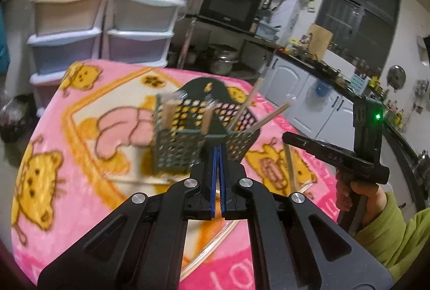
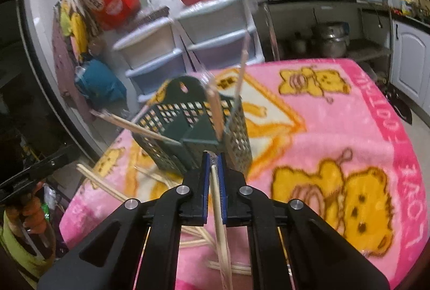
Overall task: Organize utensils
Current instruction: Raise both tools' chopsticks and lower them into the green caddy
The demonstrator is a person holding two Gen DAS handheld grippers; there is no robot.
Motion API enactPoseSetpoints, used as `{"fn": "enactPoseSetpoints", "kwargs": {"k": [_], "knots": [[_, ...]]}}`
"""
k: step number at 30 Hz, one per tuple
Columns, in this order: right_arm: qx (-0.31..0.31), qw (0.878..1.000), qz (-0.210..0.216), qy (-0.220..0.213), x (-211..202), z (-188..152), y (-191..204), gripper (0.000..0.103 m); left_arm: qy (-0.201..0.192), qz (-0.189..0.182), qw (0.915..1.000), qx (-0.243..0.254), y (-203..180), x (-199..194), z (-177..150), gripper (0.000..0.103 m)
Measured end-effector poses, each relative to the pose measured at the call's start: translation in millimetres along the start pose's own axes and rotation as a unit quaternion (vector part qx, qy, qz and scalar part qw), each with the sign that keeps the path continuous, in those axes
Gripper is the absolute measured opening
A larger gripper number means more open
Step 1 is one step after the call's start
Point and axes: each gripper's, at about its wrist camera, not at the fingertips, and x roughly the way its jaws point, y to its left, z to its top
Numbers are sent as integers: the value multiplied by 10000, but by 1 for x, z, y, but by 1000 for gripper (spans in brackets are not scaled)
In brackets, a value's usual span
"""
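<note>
Green caddy (image 2: 188,128) holds apparently wrapped chopsticks (image 2: 215,108), leaning outward.

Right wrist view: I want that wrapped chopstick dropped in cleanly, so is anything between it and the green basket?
Nothing visible blocks the path. The right hand-held gripper holds the wrapped chopstick just short of the green basket. Sticks already stand in the near compartment, so its opening is partly taken.

We lose the lower end of the pale wooden chopstick (image 2: 218,220) behind the right tongs' (image 2: 214,155) black frame. Motion blur smears the green perforated plastic utensil basket (image 1: 177,139), so we cannot count the sticks inside. The surface's near edge is cut off.
</note>
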Motion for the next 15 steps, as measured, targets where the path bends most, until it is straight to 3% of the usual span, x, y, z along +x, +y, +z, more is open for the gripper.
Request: {"fn": "enactPoseSetpoints", "kwargs": {"k": [15], "knots": [[-339, 9971, 175, -659, -39, 24, 23, 6, -530, -413, 9962, 555, -42, -8, 44, 0]]}}
